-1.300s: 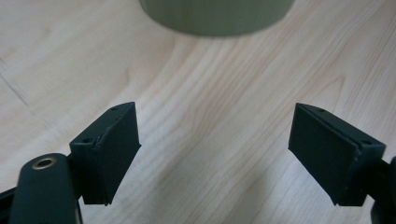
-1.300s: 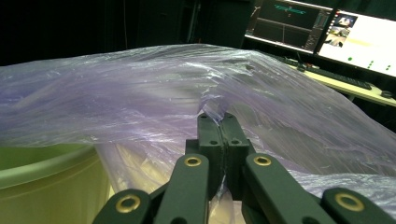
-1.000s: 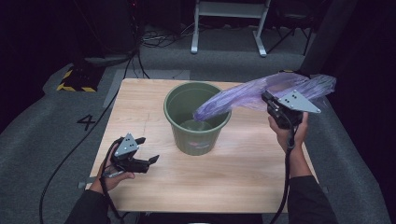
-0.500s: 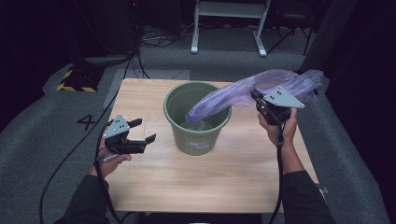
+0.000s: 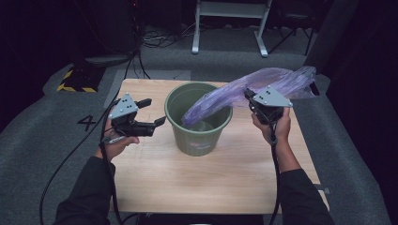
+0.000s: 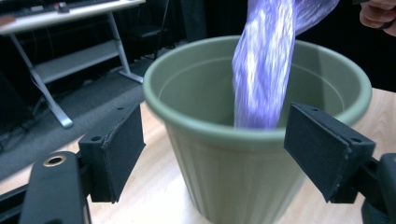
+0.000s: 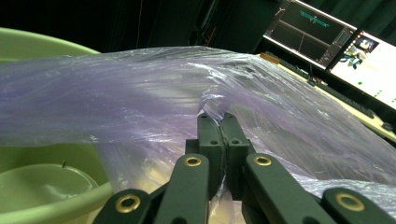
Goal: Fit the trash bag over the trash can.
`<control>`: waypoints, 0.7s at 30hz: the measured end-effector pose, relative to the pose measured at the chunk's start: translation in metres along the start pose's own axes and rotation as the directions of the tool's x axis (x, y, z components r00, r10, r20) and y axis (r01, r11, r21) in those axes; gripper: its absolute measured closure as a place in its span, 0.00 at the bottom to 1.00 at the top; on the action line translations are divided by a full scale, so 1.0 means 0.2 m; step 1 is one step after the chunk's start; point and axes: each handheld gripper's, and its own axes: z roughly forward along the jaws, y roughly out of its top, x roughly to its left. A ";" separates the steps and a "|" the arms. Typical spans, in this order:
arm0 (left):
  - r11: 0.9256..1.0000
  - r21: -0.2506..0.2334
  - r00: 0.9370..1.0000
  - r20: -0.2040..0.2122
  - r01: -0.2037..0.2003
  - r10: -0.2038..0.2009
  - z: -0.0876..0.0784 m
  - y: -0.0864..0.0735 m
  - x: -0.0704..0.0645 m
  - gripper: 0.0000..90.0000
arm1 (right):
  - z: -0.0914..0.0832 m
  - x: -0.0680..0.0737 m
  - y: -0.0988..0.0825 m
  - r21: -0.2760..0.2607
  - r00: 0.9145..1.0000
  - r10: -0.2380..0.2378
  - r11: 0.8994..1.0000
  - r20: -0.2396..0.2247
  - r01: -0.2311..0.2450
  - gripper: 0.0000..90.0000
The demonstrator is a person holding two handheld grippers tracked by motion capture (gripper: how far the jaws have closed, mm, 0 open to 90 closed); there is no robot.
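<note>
While the purple plastic bag (image 5: 244,91) trailed down into the green bucket (image 5: 199,136) on the wooden table (image 5: 211,178), the right gripper (image 5: 254,101) was clamped on it, and the left gripper (image 5: 152,111) hung beside the bucket, jaws apart, empty.

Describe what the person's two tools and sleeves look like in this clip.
Both are black two-jaw devices. The left tool and the right tool each carry a grey three-cornered plate on top, dotted with small dark holes. Brass-coloured rivets mark the linkage arms, and the jaws end in flat black pads. A black cable trails from each. The person wears dark long sleeves.
</note>
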 end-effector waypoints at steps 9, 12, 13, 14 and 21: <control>0.998 0.010 0.992 0.106 -0.065 0.064 0.17 0.16 -0.16 0.22 | 0.01 0.08 0.03 -0.007 0.997 -0.067 0.998 -0.030 0.066 1.00; 0.996 0.019 0.990 0.116 -0.086 0.083 0.21 0.20 -0.20 0.21 | 0.01 0.09 0.03 -0.009 0.996 -0.086 0.996 -0.035 0.085 1.00; 0.996 0.020 0.987 0.133 -0.088 0.085 0.23 0.23 -0.22 0.21 | 0.00 0.12 0.05 -0.012 0.993 -0.108 0.994 -0.041 0.108 1.00; 0.996 0.023 0.986 0.141 -0.090 0.085 0.25 0.24 -0.23 0.21 | 0.00 0.12 0.05 -0.016 0.992 -0.115 0.993 -0.044 0.114 1.00; 0.983 0.084 0.975 0.166 -0.164 0.149 0.36 0.27 -0.30 0.21 | -0.01 0.19 0.07 -0.044 0.981 -0.175 0.984 -0.079 0.172 0.99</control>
